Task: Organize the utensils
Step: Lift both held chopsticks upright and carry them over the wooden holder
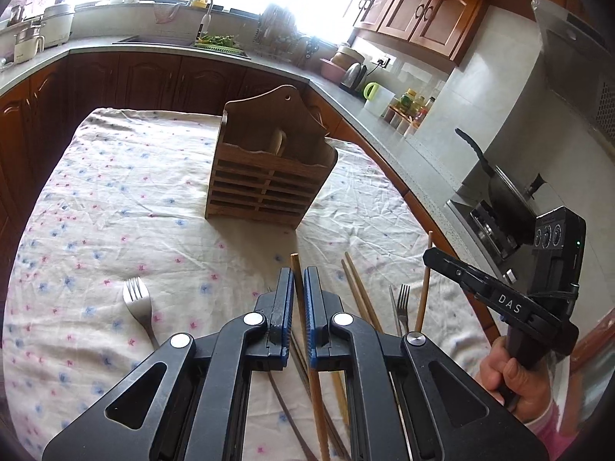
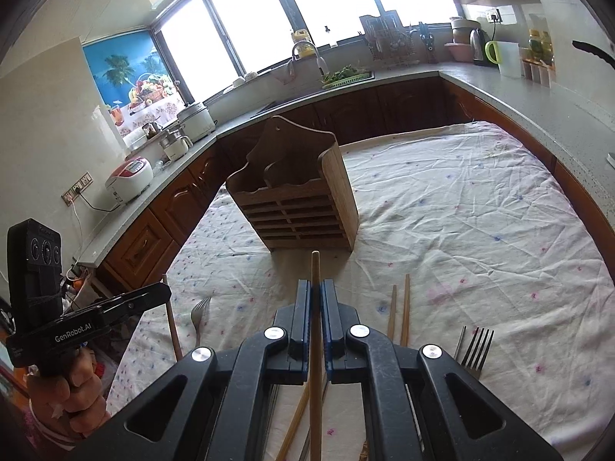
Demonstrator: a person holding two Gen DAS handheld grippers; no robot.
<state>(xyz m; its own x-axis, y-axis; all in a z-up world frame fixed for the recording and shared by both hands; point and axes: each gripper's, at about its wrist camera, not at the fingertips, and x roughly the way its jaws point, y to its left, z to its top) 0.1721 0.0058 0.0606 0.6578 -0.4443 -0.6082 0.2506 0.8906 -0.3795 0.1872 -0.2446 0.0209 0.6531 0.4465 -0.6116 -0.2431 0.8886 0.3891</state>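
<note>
A wooden utensil holder [image 1: 269, 165] stands upright on the flowered cloth, with a pale spoon [image 1: 277, 141] in it; it also shows in the right wrist view [image 2: 303, 199]. My left gripper [image 1: 299, 274] is shut on a wooden chopstick [image 1: 296, 269], whose tip points toward the holder. My right gripper [image 2: 316, 288] is shut on another wooden chopstick [image 2: 315, 269]; from the left wrist view it appears at the right [image 1: 428, 257] with its chopstick [image 1: 424, 288]. A pair of chopsticks [image 1: 359, 292] and a fork [image 1: 402, 303] lie between the grippers. Another fork [image 1: 139, 307] lies at the left.
The table's cloth [image 1: 115, 199] is ringed by a grey kitchen counter [image 1: 384, 123] with brown cabinets. A stove with a black pan [image 1: 499, 196] is at the right. A rice cooker [image 2: 130, 176] and pots stand on the left counter. More chopsticks [image 2: 296, 426] lie under my right gripper.
</note>
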